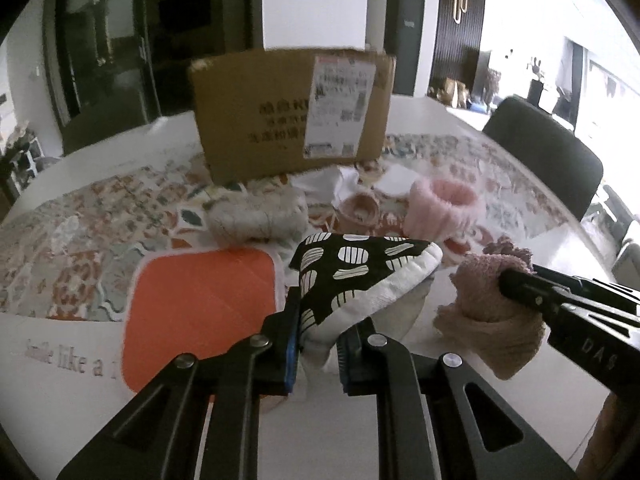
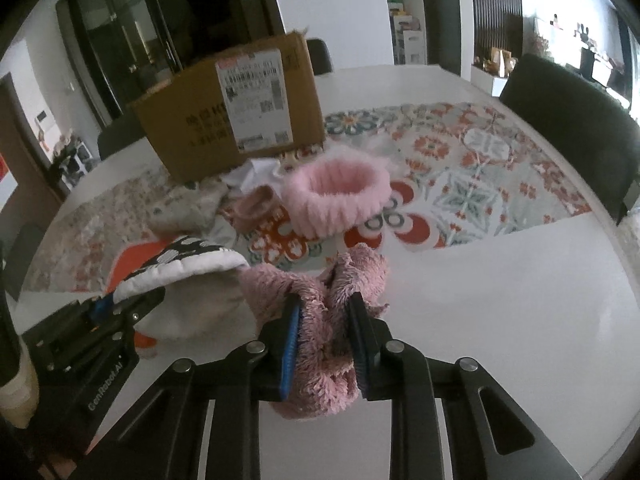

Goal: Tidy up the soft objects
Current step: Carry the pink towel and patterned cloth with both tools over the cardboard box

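The left gripper has its jaws clamped on the white hem of a black spotted oven mitt, lifted off the desk. Beside it, the right gripper pinches a dusty-pink fuzzy cloth, bunched and drooping. Beyond lie an orange pad, a pink headband and the cardboard box. I'd carry both high, clearing the pile, and release only over the box.

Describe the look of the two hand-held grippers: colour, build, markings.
Both are matte black metal with flat cut-out linkage arms and silver round pivot bolts. The left hand-held gripper and right hand-held gripper each carry blue ridged pads on the finger insides. Pale lettering marks the bodies: "GenRobot.AI" on the left, "DAS" on the right.
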`<state>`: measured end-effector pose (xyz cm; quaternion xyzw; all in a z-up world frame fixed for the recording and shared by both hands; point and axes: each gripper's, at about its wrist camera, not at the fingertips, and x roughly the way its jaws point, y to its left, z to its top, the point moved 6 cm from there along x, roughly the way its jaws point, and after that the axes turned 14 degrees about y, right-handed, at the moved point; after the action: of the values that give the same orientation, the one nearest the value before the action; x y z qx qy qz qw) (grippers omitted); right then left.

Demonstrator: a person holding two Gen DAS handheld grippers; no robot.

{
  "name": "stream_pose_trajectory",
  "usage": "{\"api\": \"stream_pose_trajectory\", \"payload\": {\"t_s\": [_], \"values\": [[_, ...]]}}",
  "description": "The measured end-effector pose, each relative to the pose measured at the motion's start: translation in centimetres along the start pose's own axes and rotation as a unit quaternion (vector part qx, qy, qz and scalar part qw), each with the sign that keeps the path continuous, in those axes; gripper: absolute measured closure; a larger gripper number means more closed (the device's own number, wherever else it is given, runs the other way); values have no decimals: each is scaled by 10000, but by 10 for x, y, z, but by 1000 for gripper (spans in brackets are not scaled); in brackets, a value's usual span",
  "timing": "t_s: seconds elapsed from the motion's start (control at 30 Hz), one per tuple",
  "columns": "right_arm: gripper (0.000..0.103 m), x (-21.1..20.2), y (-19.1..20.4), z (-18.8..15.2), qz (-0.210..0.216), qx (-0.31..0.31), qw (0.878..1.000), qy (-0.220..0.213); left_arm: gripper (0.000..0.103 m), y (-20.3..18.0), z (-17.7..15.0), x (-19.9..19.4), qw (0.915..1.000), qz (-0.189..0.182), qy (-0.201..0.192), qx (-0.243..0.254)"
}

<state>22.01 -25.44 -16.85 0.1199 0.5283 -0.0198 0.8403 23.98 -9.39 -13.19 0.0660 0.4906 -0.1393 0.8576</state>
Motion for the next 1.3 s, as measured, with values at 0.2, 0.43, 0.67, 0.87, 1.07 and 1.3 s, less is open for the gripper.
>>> {"api": "stream_pose_trajectory", "payload": {"t_s": [0.2, 0.43, 0.67, 0.87, 1.07, 1.3], "values": [[78, -42, 15, 16, 7, -238, 9987, -443, 86, 10, 11, -42, 9987, 270, -433, -78], [78, -83, 38, 39, 80, -450, 9948, -912, 86, 27, 33, -87, 9955, 388, -823, -281], [78, -113, 61, 69, 138, -719, 9895, -1244, 86, 40, 62, -112, 9942, 391, -965, -256], [78, -126, 74, 102, 194, -859, 9862, -1405, 86, 50, 92, -124, 9931, 468, -1056, -207], [78, -129, 88, 143, 324, -970, 9842, -1445, 86, 62, 127, -131, 9917, 579, -1132, -197], [78, -127, 101, 197, 370, -1092, 9817, -1516, 86, 73, 174, -125, 9912, 646, -1135, -194]]}}
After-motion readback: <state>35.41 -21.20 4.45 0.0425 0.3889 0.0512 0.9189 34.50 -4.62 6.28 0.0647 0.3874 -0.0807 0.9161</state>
